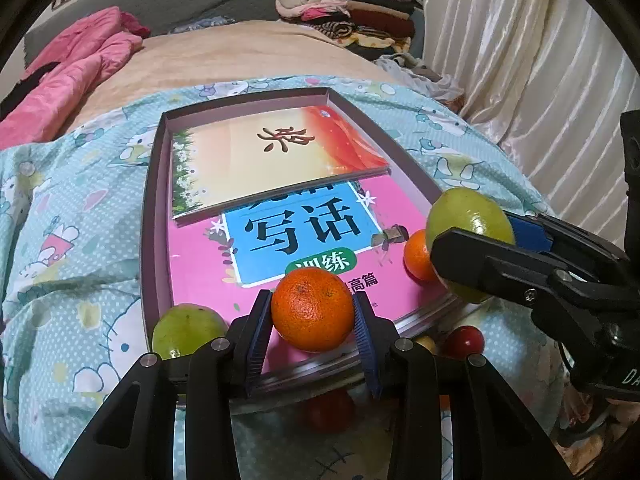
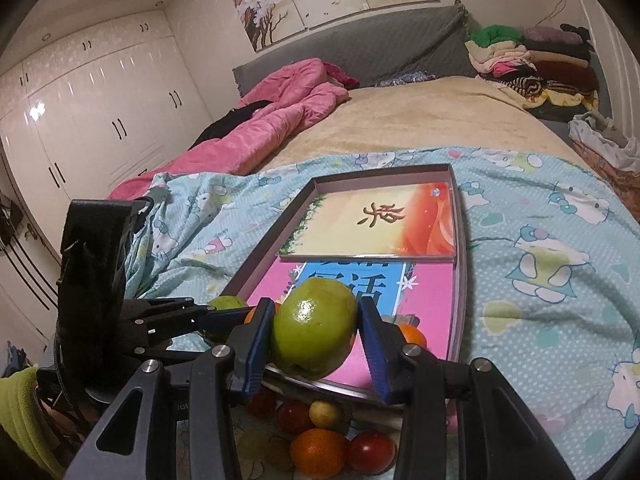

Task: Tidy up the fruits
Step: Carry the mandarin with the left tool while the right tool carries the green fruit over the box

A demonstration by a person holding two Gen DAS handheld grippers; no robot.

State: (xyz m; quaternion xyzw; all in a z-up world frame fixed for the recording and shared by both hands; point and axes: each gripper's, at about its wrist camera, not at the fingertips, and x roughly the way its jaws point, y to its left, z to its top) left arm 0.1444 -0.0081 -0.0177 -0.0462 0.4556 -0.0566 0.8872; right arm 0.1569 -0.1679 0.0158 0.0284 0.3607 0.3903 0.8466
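My left gripper [image 1: 313, 312] is shut on an orange [image 1: 313, 309] and holds it over the near end of a shallow box [image 1: 154, 200] lined with books. My right gripper [image 2: 316, 336] is shut on a green fruit [image 2: 314, 330], also over the box's near end; it also shows in the left wrist view [image 1: 468, 220]. A second green fruit [image 1: 186, 330] lies in the box's near left corner. A second orange [image 1: 416, 256] lies near the right wall. Loose fruit lies on the sheet below the box: red ones [image 2: 370, 450], an orange one [image 2: 318, 452], a small yellow one [image 2: 325, 414].
The box rests on a light blue cartoon-print sheet [image 2: 540, 248] over a bed. A pink quilt [image 2: 276, 120] lies at the far left. Folded clothes [image 2: 532, 64] are stacked at the far right. White curtains [image 1: 540, 80] hang to the right, wardrobes [image 2: 100, 120] to the left.
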